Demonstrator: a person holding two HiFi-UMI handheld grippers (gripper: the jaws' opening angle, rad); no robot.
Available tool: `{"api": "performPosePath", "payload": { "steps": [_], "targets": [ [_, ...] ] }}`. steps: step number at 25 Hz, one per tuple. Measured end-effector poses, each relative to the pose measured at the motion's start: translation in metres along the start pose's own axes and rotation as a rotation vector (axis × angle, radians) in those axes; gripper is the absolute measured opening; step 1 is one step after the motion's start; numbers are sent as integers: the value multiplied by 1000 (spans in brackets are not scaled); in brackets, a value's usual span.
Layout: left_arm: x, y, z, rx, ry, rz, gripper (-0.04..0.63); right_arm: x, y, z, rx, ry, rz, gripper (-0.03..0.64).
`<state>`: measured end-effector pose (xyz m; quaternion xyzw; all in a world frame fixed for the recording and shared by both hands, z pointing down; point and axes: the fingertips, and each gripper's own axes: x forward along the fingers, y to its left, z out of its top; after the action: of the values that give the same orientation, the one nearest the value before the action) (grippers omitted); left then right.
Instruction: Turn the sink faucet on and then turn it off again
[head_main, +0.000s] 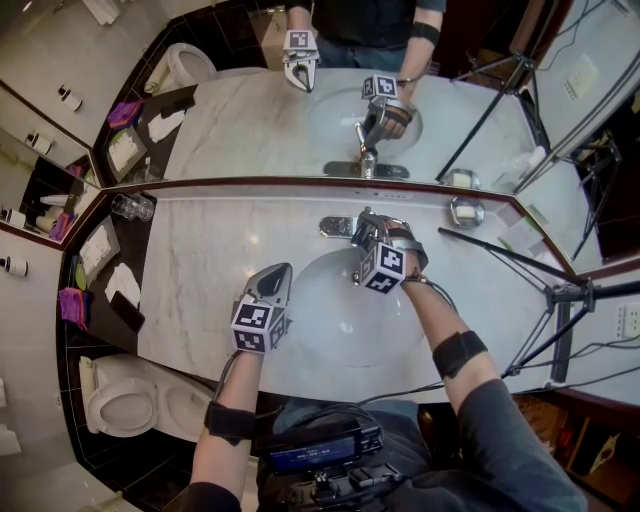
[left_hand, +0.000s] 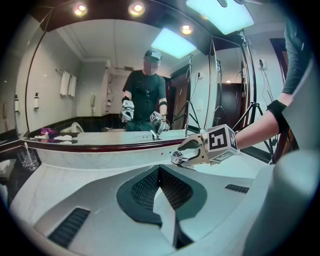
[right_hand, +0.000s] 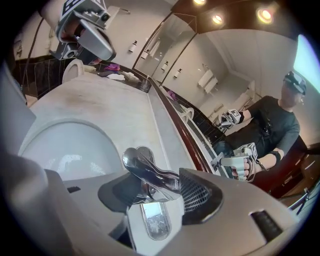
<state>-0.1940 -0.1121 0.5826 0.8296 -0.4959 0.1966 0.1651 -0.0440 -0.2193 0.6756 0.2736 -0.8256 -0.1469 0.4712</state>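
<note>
The chrome faucet (head_main: 340, 227) stands at the back rim of the white basin (head_main: 330, 310). My right gripper (head_main: 363, 233) reaches down onto it from the right. In the right gripper view its lever handle (right_hand: 150, 172) lies across the gap of my right gripper (right_hand: 155, 189), touching the meshed pad (right_hand: 197, 197), with the spout (right_hand: 152, 222) below. I see no water running. My left gripper (head_main: 279, 271) hovers shut and empty over the counter left of the basin. Its closed tips (left_hand: 159, 170) point toward the mirror, with the right gripper (left_hand: 187, 156) beyond them.
A marble counter (head_main: 210, 260) runs along a large mirror (head_main: 260, 120). Drinking glasses (head_main: 132, 207) stand at the back left, a soap dish (head_main: 466, 211) at the back right. A dark tray of towels (head_main: 100, 290) and a toilet (head_main: 120, 400) lie left. A tripod (head_main: 560, 300) stands right.
</note>
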Motion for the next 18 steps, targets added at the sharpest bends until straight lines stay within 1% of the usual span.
{"api": "performPosePath", "payload": {
  "steps": [3, 6, 8, 11, 18],
  "targets": [
    [0, 1, 0, -1, 0, 1, 0, 1, -3, -1, 43, -5, 1, 258],
    [0, 3, 0, -1, 2, 1, 0, -2, -23, -1, 126, -16, -34, 251],
    [-1, 3, 0, -4, 1, 1, 0, -2, -35, -2, 165, -14, -27, 250],
    [0, 0, 1, -8, -2, -3, 0, -1, -36, -3, 167, -10, 2, 250],
    [2, -6, 8, 1, -13, -12, 0, -2, -34, -6, 212, 1, 14, 252]
  ]
}}
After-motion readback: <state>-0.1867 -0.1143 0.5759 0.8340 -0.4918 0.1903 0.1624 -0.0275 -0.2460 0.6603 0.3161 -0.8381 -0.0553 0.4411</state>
